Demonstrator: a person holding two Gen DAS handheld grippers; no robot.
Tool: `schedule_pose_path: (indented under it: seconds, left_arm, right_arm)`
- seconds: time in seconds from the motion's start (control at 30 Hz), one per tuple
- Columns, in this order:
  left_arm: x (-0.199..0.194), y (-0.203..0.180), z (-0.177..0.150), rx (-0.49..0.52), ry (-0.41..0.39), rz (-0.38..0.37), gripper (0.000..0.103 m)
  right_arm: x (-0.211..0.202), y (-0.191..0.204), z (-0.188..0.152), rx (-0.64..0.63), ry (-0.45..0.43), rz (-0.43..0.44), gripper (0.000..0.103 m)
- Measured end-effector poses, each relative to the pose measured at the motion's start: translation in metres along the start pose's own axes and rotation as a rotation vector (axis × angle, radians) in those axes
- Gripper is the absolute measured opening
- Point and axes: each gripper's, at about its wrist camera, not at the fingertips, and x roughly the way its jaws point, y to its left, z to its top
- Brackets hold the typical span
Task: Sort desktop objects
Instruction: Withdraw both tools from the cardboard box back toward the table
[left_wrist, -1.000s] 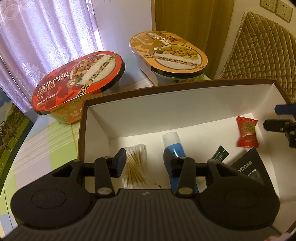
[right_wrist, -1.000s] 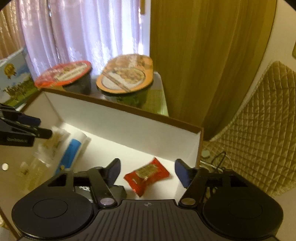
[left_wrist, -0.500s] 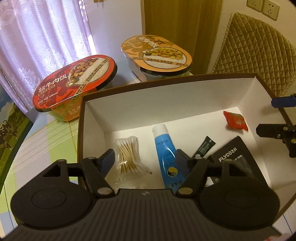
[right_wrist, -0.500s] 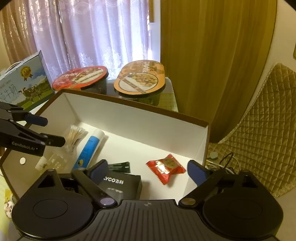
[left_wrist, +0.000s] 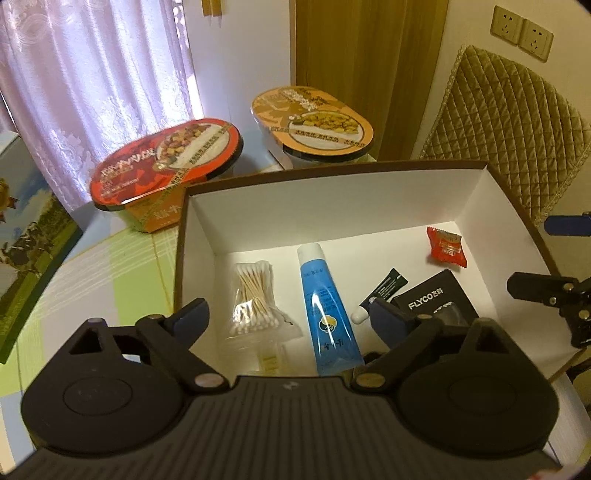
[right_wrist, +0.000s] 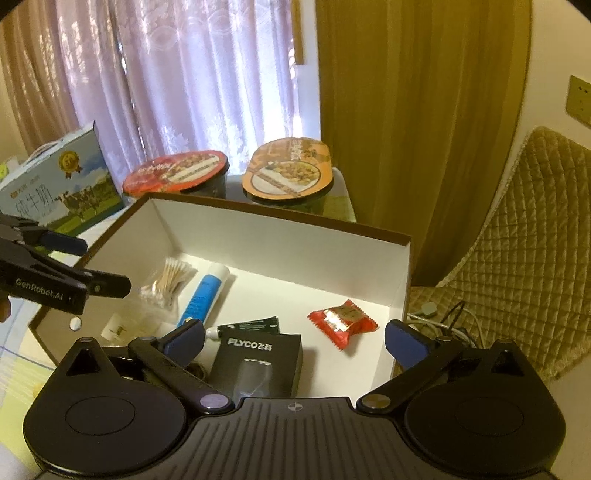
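Note:
An open white-lined cardboard box (left_wrist: 332, 177) holds a bag of cotton swabs (left_wrist: 255, 295), a blue tube (left_wrist: 325, 306), a small dark green tube (left_wrist: 384, 291), a black FLYCO pack (left_wrist: 432, 299) and a red candy (left_wrist: 445, 247). My left gripper (left_wrist: 288, 314) hovers over the box's near left part, jaws opening, nothing pressed between the pads. My right gripper (right_wrist: 295, 338) hangs above the box's right end, over the FLYCO pack (right_wrist: 258, 358) and the candy (right_wrist: 341, 319), jaws opening wide and empty.
Behind the box stand a red-lidded meal bowl (left_wrist: 166, 166) and an orange-lidded one (left_wrist: 314, 118). A milk carton (right_wrist: 59, 184) sits at the far left. A quilted chair back (left_wrist: 509, 122) and cables (right_wrist: 450, 314) lie right of the table.
Both grippers' jaws have spread much wider, and both have drawn back and up from the box. The blue tube and the red candy now lie loose on the box floor.

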Motion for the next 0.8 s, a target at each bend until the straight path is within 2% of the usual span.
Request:
schedule_pose_path:
  seconds: [0.1, 0.53, 0.8]
  left_arm:
    - [-0.011, -0.002, -0.003, -0.006, -0.012, 0.002, 0.096]
    - [-0.056, -0.002, -0.034, -0.080, -0.030, -0.007, 0.096]
    - [-0.096, 0.005, -0.058, -0.128, -0.075, -0.008, 0.097]
  right_arm:
    - [-0.008, 0.001, -0.004, 0.030, -0.005, 0.002, 0.101]
    - [-0.049, 0.017, -0.027, 0.104, -0.016, -0.017, 0.101]
    - [-0.077, 0.040, -0.040, 0.124, -0.054, -0.070, 0.101]
